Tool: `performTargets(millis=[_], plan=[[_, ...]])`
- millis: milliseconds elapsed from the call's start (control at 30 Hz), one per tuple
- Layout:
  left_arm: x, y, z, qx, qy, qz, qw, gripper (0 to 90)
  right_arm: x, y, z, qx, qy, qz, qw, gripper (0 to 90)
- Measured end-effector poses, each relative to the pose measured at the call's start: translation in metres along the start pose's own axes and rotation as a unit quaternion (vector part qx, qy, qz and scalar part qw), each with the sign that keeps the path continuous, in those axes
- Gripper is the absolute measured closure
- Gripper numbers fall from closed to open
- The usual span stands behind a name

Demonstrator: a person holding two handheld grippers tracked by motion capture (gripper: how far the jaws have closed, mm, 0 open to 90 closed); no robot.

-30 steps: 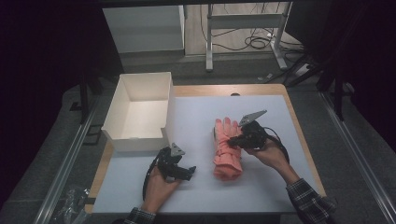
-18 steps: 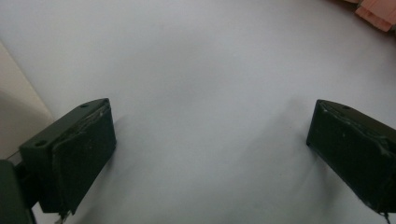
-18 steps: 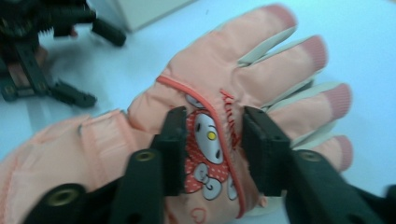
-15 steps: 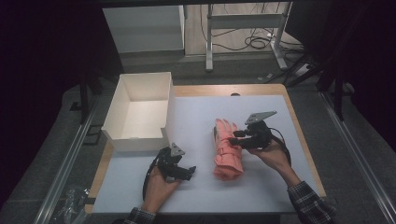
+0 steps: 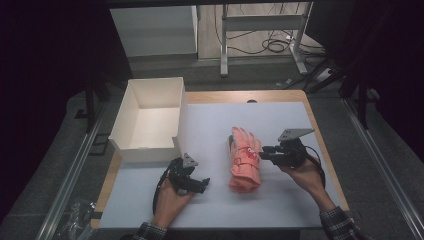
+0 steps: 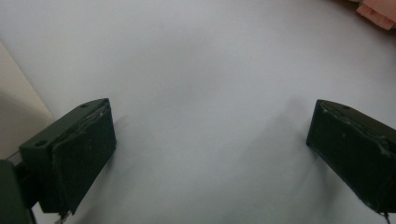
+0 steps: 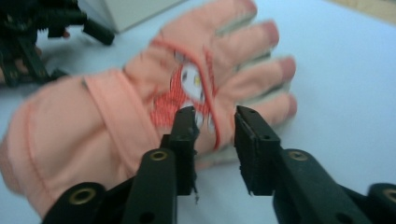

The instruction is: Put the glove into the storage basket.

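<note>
Gloves (image 5: 245,161): one pink pair, stacked; box (image 5: 150,120): one; grippers: two.

A white open-topped box (image 5: 150,122) sits at the far left corner of the surface (image 5: 210,125), partly overhanging its left edge, and nothing lies inside it. A pale sheet covers most of the surface, leaving a strip of bare wood along the far edge and both sides. Beyond the far edge, a metal frame on two legs (image 5: 260,25) stands on the floor with dark cables (image 5: 275,45) coiled beneath it. A white panel (image 5: 155,30) stands to its left.
</note>
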State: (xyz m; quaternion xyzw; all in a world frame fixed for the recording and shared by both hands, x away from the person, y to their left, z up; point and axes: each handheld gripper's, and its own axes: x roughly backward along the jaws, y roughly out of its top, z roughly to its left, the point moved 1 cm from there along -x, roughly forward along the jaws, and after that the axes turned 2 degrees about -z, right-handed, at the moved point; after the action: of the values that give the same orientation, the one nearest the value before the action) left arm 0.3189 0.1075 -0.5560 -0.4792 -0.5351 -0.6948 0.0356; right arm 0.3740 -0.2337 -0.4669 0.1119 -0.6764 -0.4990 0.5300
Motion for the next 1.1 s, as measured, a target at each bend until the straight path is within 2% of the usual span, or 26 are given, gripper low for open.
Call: performTargets(millis=[267, 400, 533, 767, 833, 1100], plan=[[0.0, 0.0, 0.0, 0.002, 0.0, 0.0, 1.0, 1.3, -0.006, -0.038, 0.01, -0.01, 0.015, 0.026, 0.9995, 85.3], [0.0, 0.0, 0.0, 0.003, -0.001, -0.002, 1.0, 1.3, -0.006, -0.052, 0.019, -0.02, 0.03, 0.027, 0.999, 87.3], [0.0, 0.0, 0.0, 0.003, -0.001, -0.001, 1.0, 1.3, -0.008, -0.062, 0.029, -0.02, 0.039, 0.033, 0.9985, 87.4], [0.0, 0.0, 0.0, 0.002, -0.001, 0.0, 1.0, 1.3, -0.018, -0.066, 0.04, -0.015, 0.049, 0.037, 0.998, 87.4], [0.0, 0.0, 0.0, 0.002, -0.001, 0.0, 1.0, 1.3, -0.025, -0.064, 0.044, -0.013, 0.058, 0.038, 0.9975, 87.1], [0.0, 0.0, 0.0, 0.004, -0.001, -0.002, 1.0, 1.3, -0.042, -0.056, 0.056, -0.005, 0.068, 0.041, 0.9969, 86.2]])
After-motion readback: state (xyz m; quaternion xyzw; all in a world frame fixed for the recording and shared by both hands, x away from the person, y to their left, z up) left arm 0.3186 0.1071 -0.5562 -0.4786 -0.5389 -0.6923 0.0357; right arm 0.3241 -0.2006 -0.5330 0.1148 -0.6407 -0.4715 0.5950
